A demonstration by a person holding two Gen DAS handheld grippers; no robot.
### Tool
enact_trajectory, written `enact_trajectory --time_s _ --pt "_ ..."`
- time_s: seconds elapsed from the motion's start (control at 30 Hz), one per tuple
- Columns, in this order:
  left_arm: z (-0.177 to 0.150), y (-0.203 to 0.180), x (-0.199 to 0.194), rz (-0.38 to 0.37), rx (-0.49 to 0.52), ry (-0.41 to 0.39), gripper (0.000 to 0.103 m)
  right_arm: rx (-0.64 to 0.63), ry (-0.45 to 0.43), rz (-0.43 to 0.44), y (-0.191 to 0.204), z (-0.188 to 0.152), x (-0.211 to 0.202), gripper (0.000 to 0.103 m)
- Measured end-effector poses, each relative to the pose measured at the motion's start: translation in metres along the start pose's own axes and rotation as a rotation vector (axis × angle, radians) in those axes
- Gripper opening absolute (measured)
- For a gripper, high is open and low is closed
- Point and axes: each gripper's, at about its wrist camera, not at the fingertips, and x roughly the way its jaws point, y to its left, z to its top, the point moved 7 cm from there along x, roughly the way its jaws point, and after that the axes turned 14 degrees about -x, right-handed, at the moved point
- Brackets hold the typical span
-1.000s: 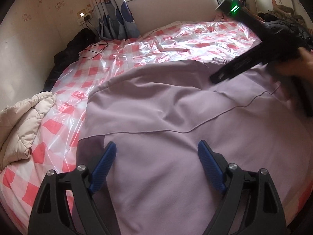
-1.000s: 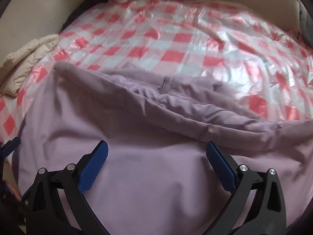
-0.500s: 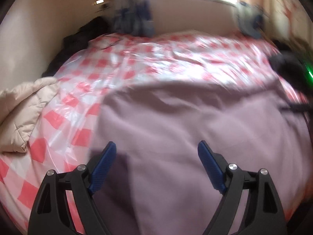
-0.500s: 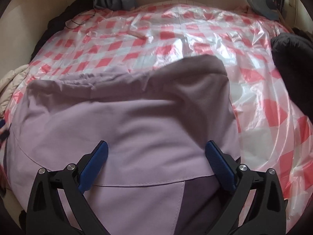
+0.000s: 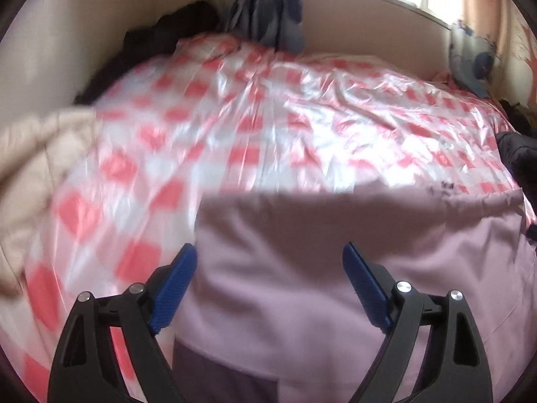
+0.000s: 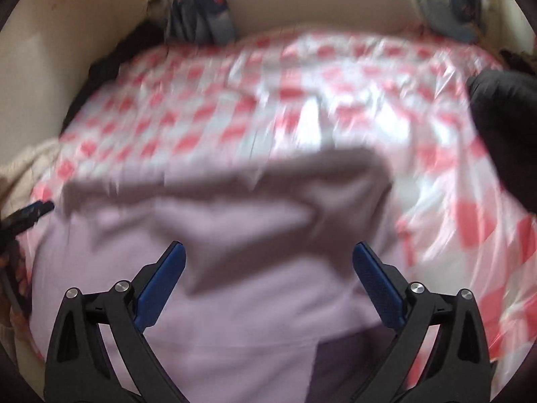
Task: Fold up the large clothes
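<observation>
Starting at your left, the cream quilt [image 5: 23, 174] sits bunched at the edge of the bed, well clear of the work. Next comes bare checked plastic sheet [image 5: 235, 127], and then the lilac garment [image 5: 352, 268], spread flat on the near part of the bed with its long side running across in front of you.

Your left gripper [image 5: 268, 275] hangs over the garment's left edge: its left finger [image 5: 174, 282] is over the sheet and its right finger is over the cloth. Its jaws have just been opening a little further and stand wide, with nothing pinched between them.

Your right gripper [image 6: 268, 268] is over the middle-right of the garment [image 6: 235, 302], jaws equally wide and empty, cloth below both fingers. The garment's right edge lies just beyond it, with a dark jacket [image 6: 503, 127] farther right.

So the left edge is nearest your left hand and the right edge nearest your right; each likely has only to drop onto its own side.
</observation>
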Motion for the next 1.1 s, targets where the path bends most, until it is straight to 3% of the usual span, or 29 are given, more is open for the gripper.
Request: enact_trajectory --time_s 0.07,0.13,0.2,0.27,0.37,0.43,0.53,0.63,0.7,0.83,0.97,1.1 --pt "0.008 -0.006 0.021 0.024 0.01 0.019 0.085 0.008 0.021 -0.025 -0.011 0.012 0.019 0.096" --pt "0.006 -0.007 0.054 0.052 0.006 0.081 0.085 0.027 0.113 -0.065 -0.028 0.005 0.058 0.097" --pt "-0.007 -0.006 0.086 0.069 -0.01 0.159 0.086 0.131 0.193 0.039 -0.041 -0.009 0.095 0.097" --pt "-0.007 -0.009 0.089 0.104 0.013 0.164 0.086 0.133 0.206 0.03 -0.046 -0.001 0.092 0.097" --pt "-0.008 -0.005 0.057 0.086 0.006 0.127 0.086 0.085 0.176 0.021 -0.036 0.002 0.06 0.097" --pt "-0.02 0.006 0.009 0.01 -0.044 0.096 0.086 0.046 0.091 0.069 -0.016 -0.002 0.017 0.097" --pt "-0.053 0.021 -0.052 -0.012 -0.044 0.05 0.086 -0.009 0.028 0.117 0.009 -0.029 -0.046 0.097" --pt "-0.097 0.038 -0.096 -0.033 -0.061 0.077 0.086 -0.081 0.089 0.105 0.035 -0.072 -0.076 0.097" --pt "-0.123 0.048 -0.119 -0.107 -0.117 0.119 0.086 -0.137 0.05 0.122 0.063 -0.096 -0.106 0.097" --pt "-0.165 0.072 -0.153 -0.317 -0.357 0.244 0.086 -0.456 0.011 0.148 0.153 -0.12 -0.136 0.097" --pt "-0.196 0.084 -0.162 -0.475 -0.566 0.342 0.086 -0.605 0.075 0.101 0.199 -0.131 -0.116 0.097" --pt "-0.21 0.083 -0.161 -0.616 -0.735 0.404 0.087 -0.671 0.146 0.028 0.209 -0.134 -0.076 0.097"
